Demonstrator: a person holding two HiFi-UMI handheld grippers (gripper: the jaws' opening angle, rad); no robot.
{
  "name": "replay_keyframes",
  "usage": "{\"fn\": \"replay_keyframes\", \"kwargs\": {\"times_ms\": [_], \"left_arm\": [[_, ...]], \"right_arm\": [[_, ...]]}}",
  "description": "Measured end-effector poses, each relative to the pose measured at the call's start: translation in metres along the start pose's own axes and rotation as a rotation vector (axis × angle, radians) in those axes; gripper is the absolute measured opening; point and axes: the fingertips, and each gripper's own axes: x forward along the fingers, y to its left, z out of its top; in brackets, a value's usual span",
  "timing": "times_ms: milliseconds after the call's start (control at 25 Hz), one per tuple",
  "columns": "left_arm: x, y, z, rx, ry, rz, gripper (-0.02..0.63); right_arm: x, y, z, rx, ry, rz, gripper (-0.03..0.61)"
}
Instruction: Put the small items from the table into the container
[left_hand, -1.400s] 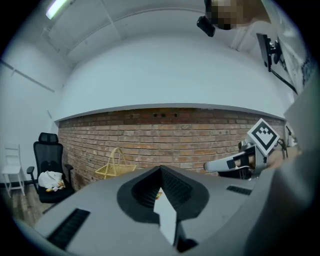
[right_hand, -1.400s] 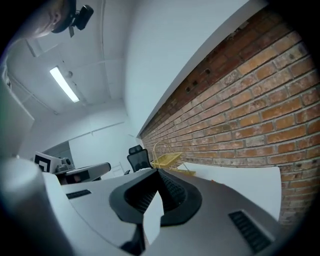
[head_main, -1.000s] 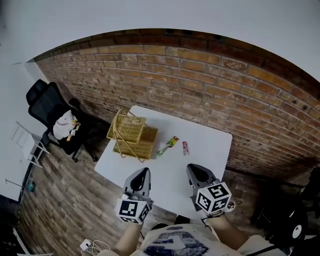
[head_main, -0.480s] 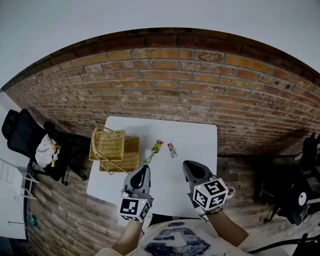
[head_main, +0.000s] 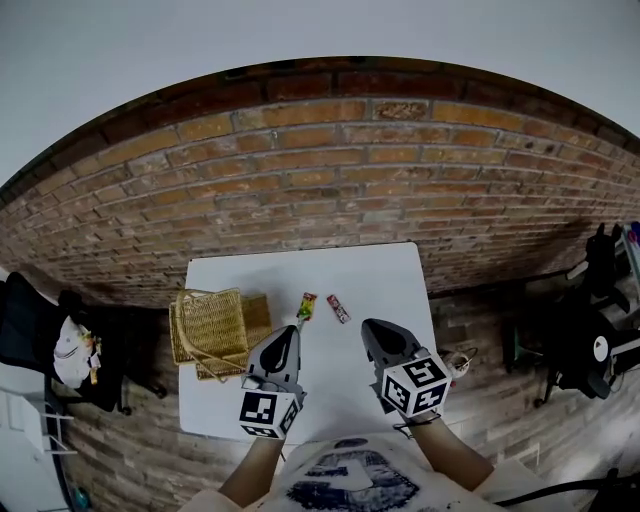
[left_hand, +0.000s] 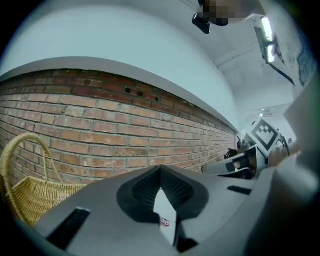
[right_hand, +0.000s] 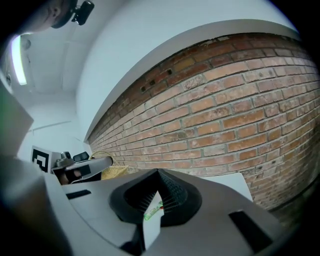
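Left gripper (head_main: 289, 333) and right gripper (head_main: 369, 329) are held shut, nothing gripped, above the table (head_main: 390, 280). Green packet (head_main: 306, 305) is noted just ahead of the left one, long axis running away; red packet (head_main: 338, 308) nearer the right. Basket (head_main: 210, 325) stands leftward.

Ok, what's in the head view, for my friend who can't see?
The left gripper and right gripper, both shut and empty, hover over a white table by a brick wall. Ahead lie a green packet and a red packet, with a wicker basket at left.
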Motion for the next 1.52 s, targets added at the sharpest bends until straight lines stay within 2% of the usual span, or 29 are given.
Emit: {"fn": "replay_keyframes", "kwargs": {"times_ms": [320, 680, 1160, 1520], "left_arm": [[0.025, 0.017, -0.015, -0.022, 0.03, -0.051, 0.048], [0.055, 0.033, -0.034, -0.048, 0.06, -0.061, 0.048], [0.094, 0.05, -0.067, -0.085, 0.111, -0.023, 0.048], [0.117, 0.058, -0.091, -0.108, 0.155, -0.001, 0.048]], "right_arm": [[0.021, -0.005, -0.007, -0.018, 0.014, -0.076, 0.02], [0.061, -0.022, -0.023, -0.085, 0.094, -0.098, 0.021], [0.11, -0.054, -0.058, -0.102, 0.215, -0.114, 0.026], [0.149, -0.067, -0.089, -0.096, 0.316, -0.069, 0.179]]}}
